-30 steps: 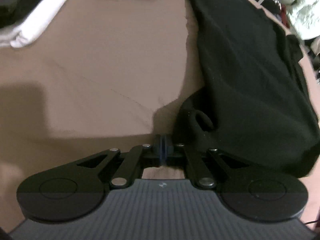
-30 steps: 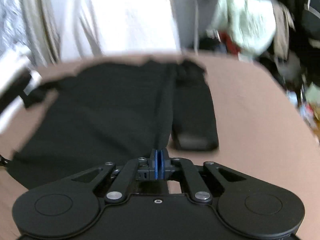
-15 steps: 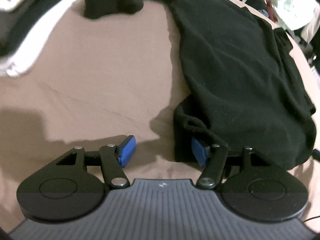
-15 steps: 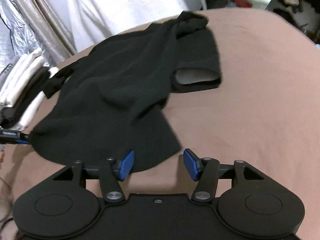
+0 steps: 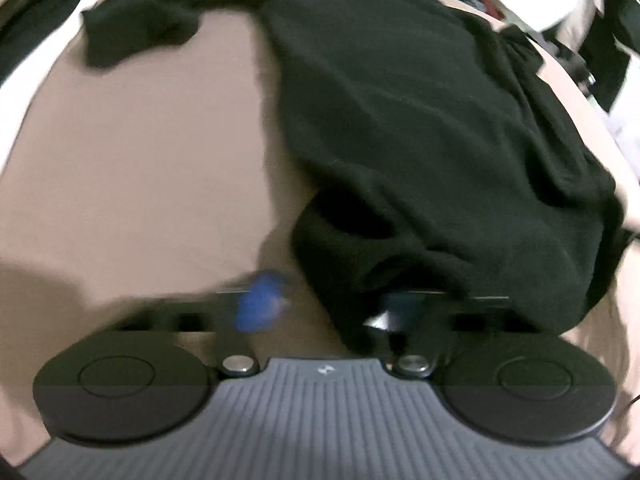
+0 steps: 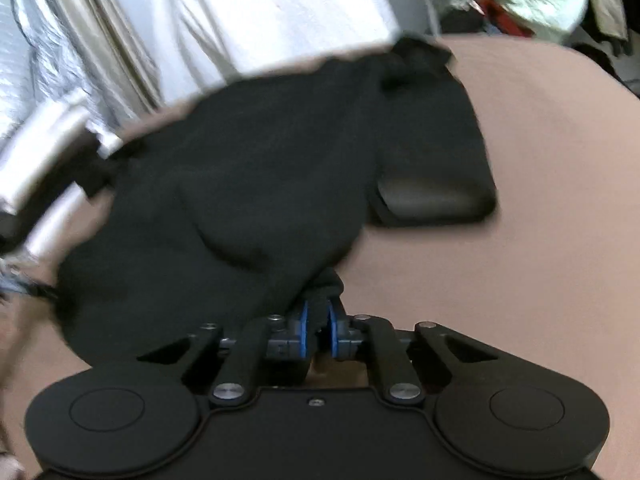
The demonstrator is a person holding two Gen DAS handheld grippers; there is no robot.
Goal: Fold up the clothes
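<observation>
Left wrist view: 1 black knit garment (image 5: 420,120), crumpled and unfolded, lying on 1 tan sheet-covered surface (image 5: 140,160), with 1 sleeve (image 5: 136,32) trailing to the far left. 1 left gripper (image 5: 328,308), smeared by motion, is at the garment's near edge; its blue pad (image 5: 260,304) is apart from the opposite finger, which is buried under the cloth, so the jaws read as not yet pressed together with the hem between them. Right wrist view: the same garment (image 6: 240,200) on the same surface (image 6: 520,240), its other sleeve (image 6: 436,196) lying open-ended at right, and 1 pale curtain (image 6: 260,12) behind. 1 right gripper (image 6: 316,328) is closing, its 2 pads nearly together on a bunched fold of black cloth. Change noted: half a second ago both grippers stood wide open at the hem; now 1 pinches and 1 is closing in. Judged meaning: a 2-point hold for spreading the garment flat; folding proper is not yet begun.
</observation>
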